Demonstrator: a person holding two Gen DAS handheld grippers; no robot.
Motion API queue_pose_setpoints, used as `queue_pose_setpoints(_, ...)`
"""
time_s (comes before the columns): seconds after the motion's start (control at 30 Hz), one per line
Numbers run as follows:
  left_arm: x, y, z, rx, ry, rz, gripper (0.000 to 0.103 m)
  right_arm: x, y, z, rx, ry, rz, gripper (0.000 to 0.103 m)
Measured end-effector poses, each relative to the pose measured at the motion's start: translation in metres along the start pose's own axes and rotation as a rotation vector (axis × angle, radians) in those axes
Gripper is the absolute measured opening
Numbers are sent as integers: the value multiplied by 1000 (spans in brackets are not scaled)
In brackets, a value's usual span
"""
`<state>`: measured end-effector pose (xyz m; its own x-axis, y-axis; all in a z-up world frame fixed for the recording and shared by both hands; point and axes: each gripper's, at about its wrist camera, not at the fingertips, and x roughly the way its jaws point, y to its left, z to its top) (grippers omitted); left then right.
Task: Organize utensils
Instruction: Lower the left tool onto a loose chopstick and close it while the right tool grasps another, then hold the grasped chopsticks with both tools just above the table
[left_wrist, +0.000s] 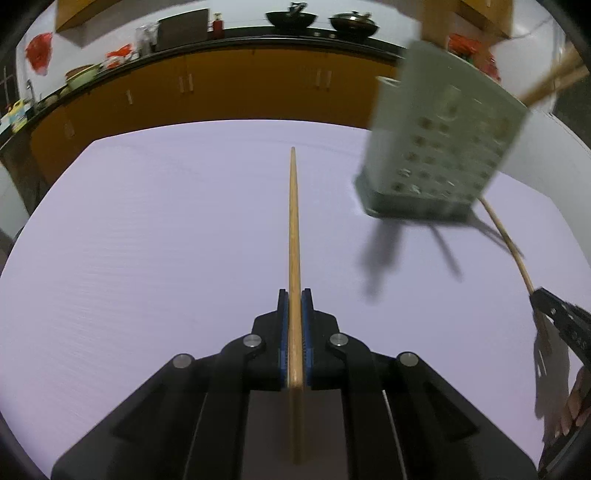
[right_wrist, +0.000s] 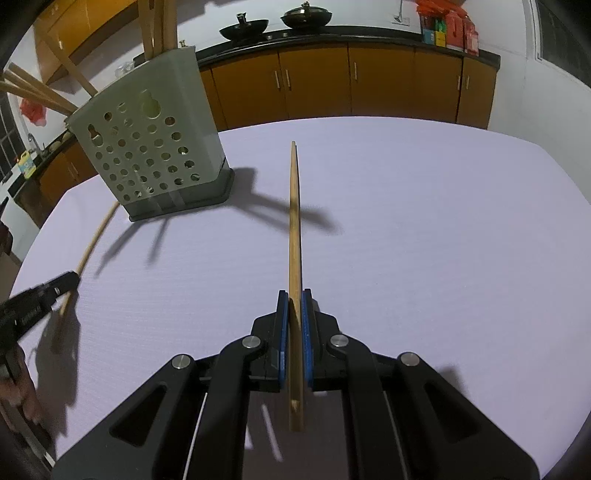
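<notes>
In my left wrist view, the left gripper (left_wrist: 294, 295) is pinching a wooden chopstick (left_wrist: 294, 236) between its blue pads (left_wrist: 283, 332). The stick lies along the line of the fingers: its long axis runs straight away from the camera, the thin tip points forward over the white table (left_wrist: 147, 240), and the thick end passes back between the jaws toward the lens. I cannot tell if the tip touches the table.

In my right wrist view, the right gripper (right_wrist: 294, 295) is also pressed together on a second chopstick (right_wrist: 294, 240), which points forward in the same way, with its thick end behind the pads.

The grey utensil holder (right_wrist: 155, 147), with round holes in its wall, stands on the table ahead and to the left in this view; in the left view it is ahead and to the right. Several wooden sticks (right_wrist: 33, 92) stand out of its top and lean to different sides.

At the left edge of the right view I see the left gripper from the side, with its chopstick reaching toward the base of the holder.

There is small writing on the side of each gripper finger, but it is too blurred to read. The coloured boxes (right_wrist: 447, 26) on the black counter (right_wrist: 369, 35) carry print that I cannot read either.
</notes>
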<state>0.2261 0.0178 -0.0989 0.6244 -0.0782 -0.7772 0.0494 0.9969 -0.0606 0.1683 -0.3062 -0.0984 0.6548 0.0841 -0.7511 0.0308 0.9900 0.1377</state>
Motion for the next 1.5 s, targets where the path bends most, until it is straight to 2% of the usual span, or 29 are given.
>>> queue_pose_setpoints(0.1, 2, 9, 5, -4, 6, -14, 10, 1, 0, 2, -6, -5, -13, 8)
queue_pose_setpoints(0.2, 3, 12, 5, 10, -3, -7, 22, 2, 2, 3, -32, -2, -34, 8)
queue_pose_setpoints(0.27, 3, 13, 5, 15, -6, -11, 24, 3, 3, 3, -48, -1, -44, 8)
queue_pose_setpoints(1.5, 2, 15, 2, 3, -7, -29, 25, 3, 3, 3, -48, 0, -43, 9)
